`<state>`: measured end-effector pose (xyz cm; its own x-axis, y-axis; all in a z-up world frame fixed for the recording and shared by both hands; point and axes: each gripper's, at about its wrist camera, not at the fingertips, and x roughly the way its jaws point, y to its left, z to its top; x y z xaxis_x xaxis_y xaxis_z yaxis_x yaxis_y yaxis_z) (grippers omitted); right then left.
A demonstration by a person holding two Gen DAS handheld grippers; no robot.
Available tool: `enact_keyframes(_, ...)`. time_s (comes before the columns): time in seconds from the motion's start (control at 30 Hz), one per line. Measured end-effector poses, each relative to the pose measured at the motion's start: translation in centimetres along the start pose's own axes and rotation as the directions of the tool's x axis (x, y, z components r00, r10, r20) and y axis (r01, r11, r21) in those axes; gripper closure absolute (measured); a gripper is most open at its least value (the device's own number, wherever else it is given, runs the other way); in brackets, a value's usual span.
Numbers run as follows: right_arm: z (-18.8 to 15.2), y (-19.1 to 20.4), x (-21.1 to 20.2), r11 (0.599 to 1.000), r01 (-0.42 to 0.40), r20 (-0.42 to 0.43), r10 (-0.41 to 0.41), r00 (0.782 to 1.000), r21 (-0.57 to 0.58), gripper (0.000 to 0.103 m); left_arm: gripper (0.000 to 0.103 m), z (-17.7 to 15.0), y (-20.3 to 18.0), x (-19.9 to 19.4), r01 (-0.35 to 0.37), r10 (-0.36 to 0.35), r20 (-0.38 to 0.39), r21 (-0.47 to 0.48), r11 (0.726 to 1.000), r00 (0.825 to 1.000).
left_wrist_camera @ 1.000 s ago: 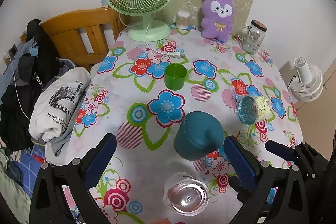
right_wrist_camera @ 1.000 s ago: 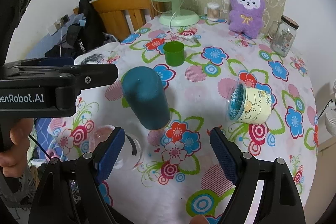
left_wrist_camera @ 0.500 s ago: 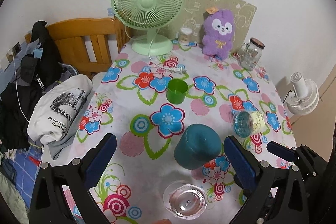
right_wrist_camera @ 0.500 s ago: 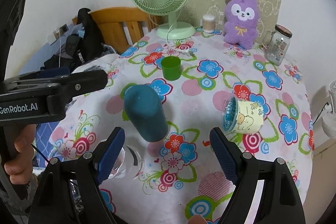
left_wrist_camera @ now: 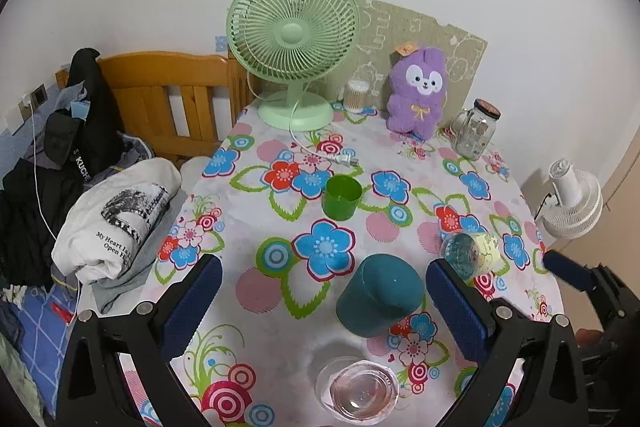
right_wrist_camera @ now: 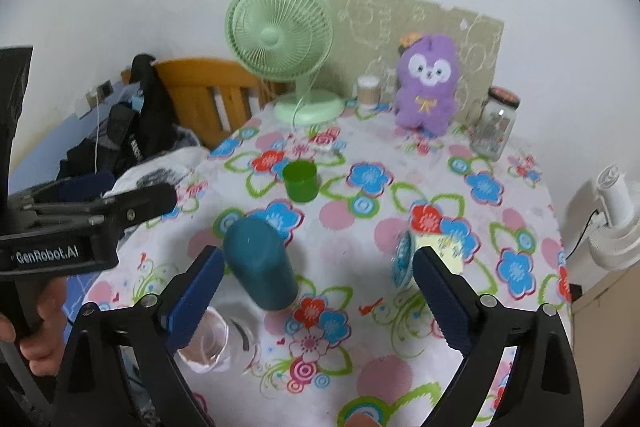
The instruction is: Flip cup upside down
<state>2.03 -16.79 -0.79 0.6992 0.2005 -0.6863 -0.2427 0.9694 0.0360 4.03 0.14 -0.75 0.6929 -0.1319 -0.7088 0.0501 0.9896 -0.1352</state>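
Note:
A teal cup stands upside down on the floral tablecloth, in the left wrist view (left_wrist_camera: 380,295) and the right wrist view (right_wrist_camera: 260,263). A yellow cartoon cup with a blue inside lies on its side to its right (left_wrist_camera: 472,253) (right_wrist_camera: 432,255). A green cup stands upright further back (left_wrist_camera: 342,197) (right_wrist_camera: 300,181). A clear glass cup sits at the near edge (left_wrist_camera: 358,389) (right_wrist_camera: 206,343). My left gripper (left_wrist_camera: 324,307) is open and empty above the near table. My right gripper (right_wrist_camera: 316,297) is open and empty too.
A green desk fan (left_wrist_camera: 294,43), a purple plush toy (left_wrist_camera: 418,91), a cotton-swab jar (left_wrist_camera: 356,95) and a glass jar (left_wrist_camera: 476,133) line the back edge. A wooden bed frame (left_wrist_camera: 160,95) with clothes (left_wrist_camera: 116,215) is on the left. A white fan (left_wrist_camera: 572,199) stands on the right.
Both grippers have pulled back and up from the table, so the cups look smaller and further away. Both stay open. The cups have not moved.

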Motion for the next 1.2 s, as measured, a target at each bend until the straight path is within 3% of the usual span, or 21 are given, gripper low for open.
enact_keyframes(0.3,0.8,0.2,-1.7,0.999,0.037,0.083,-0.037,0.996,0.002,0.006,0.000,-0.1,-0.1,-1.6,-0.010,0.009,0.089,0.007,1.000,0.996)
enact_keyframes(0.7,1.7,0.3,-4.4,0.997,0.075,0.228,-0.078,0.970,0.021,0.003,0.000,0.0,-0.2,-4.0,-0.013,0.008,0.243,0.019,1.000,0.970)
enact_keyframes(1.2,1.8,0.4,-5.2,0.996,0.080,0.263,-0.084,0.961,0.024,0.002,0.000,-0.1,-0.4,-4.8,-0.026,0.016,0.285,0.030,0.999,0.958)
